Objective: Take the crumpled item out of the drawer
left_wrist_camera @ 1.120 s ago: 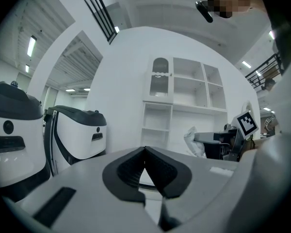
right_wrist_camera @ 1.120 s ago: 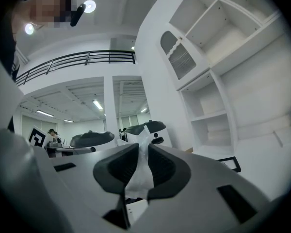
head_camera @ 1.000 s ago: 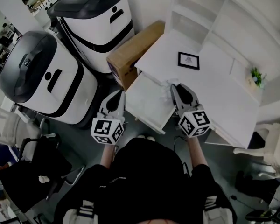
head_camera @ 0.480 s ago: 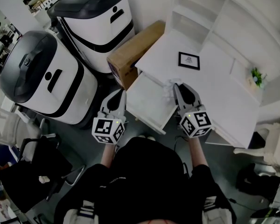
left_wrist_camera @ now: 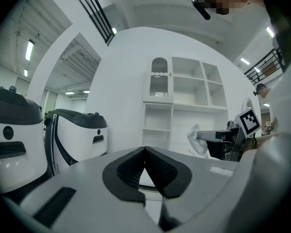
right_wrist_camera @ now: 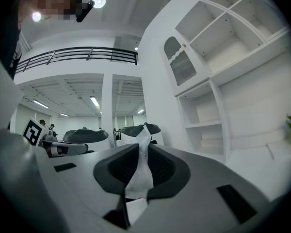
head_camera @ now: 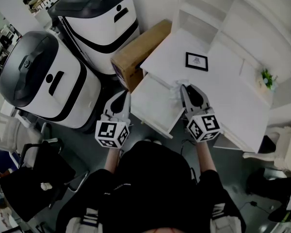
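Little has changed in the last second: the right gripper point(head_camera: 184, 88), jaws clamped on the crumpled white paper point(head_camera: 176, 89), has drifted only slightly past the open drawer's point(head_camera: 153, 103) far right corner. The paper hangs clear above the drawer, so removal looks essentially done. The left gripper point(head_camera: 120, 101), jaws together and empty, hovers by the drawer's left front.

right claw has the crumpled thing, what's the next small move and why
Probably lift it up and clear of the drawer, with the claw shut. The right claw is clamped on the wad, and in the head view the wad hangs by the open drawer's far corner, not yet set down.
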